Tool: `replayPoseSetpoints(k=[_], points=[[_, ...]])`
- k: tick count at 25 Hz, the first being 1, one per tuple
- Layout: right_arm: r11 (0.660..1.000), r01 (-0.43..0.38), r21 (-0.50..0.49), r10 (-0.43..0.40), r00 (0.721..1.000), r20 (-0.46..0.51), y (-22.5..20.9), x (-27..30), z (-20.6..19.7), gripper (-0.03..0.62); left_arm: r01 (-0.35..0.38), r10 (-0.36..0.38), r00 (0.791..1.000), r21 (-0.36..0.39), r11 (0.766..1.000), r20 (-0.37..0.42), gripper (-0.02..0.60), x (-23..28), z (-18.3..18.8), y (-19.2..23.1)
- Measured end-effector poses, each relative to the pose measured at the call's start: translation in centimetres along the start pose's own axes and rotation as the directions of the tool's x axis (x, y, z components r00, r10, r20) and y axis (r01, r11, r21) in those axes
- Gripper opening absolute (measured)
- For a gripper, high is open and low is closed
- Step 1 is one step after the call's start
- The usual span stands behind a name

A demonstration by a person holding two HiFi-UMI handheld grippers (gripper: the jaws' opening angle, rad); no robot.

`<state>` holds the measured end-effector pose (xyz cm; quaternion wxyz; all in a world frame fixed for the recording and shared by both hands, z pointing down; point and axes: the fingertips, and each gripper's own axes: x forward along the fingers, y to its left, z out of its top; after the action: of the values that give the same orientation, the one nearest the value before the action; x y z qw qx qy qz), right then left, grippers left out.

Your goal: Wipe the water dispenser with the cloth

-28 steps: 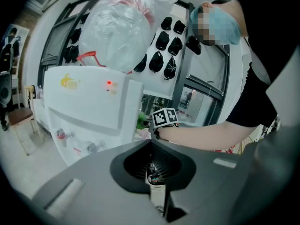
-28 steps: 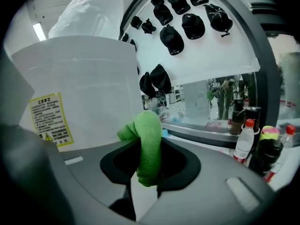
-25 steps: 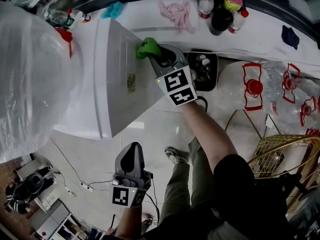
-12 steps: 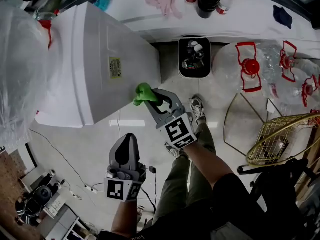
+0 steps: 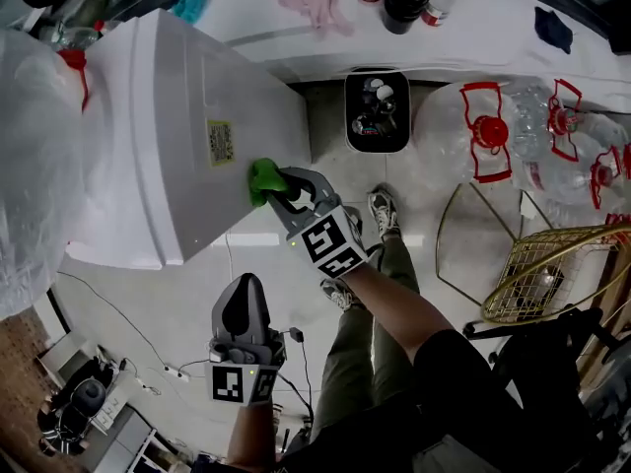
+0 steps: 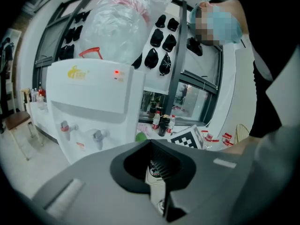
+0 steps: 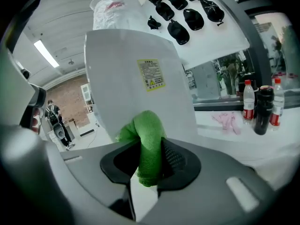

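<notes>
A bunched green cloth [image 5: 262, 180] presses against the side of the white water dispenser [image 5: 173, 126].

In the head view, print on the yellow label [image 5: 220, 142] of the water dispenser [image 5: 177, 97] is too small to read, the clear bottle [image 5: 30, 166] atop it runs off the left edge, and the gold wire rack [image 5: 552, 264] off the right.

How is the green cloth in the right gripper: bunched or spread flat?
Bunched. The cloth is a rolled wad pinched in the right gripper, its front end at the water dispenser side panel, not spread across it.
</notes>
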<state>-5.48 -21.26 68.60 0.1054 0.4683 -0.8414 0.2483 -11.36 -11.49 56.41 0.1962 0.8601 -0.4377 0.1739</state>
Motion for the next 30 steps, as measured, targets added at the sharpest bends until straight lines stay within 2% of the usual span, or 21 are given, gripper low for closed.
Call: replayPoseSetpoints(k=[10,15,19,23,26,30], points=[[0.996,0.056,-0.068,-0.058,0.998,-0.027,-9.0,6.4,5.3,0.109,-0.071,0.072,0.997,-0.073,0.995,0.007,0.002,2.6,1.3,1.1],[0.991,0.091,-0.099,-0.095,0.995,-0.033,-12.8,8.5,7.6,0.109,-0.084,0.085,0.996,-0.090,0.992,0.013,0.002,3.6,2.0,0.7],[0.987,0.128,-0.100,-0.134,0.990,-0.051,-15.3,10.3,7.9,0.109,-0.079,0.080,0.997,-0.091,0.993,0.004,0.003,4.0,1.8,0.6],[0.980,0.156,-0.122,-0.162,0.986,-0.043,-15.8,10.0,8.4,0.109,-0.073,0.074,0.997,-0.087,0.994,0.004,0.002,3.6,1.7,0.4],[0.977,0.185,-0.101,-0.187,0.982,-0.011,-15.5,8.0,8.1,0.109,-0.058,0.059,0.998,-0.069,0.996,0.005,0.003,3.0,1.5,0.1],[0.980,0.190,-0.053,-0.190,0.982,0.007,-13.2,4.2,5.1,0.109,-0.038,0.038,0.999,-0.048,0.998,-0.001,0.002,2.0,0.7,0.1]])
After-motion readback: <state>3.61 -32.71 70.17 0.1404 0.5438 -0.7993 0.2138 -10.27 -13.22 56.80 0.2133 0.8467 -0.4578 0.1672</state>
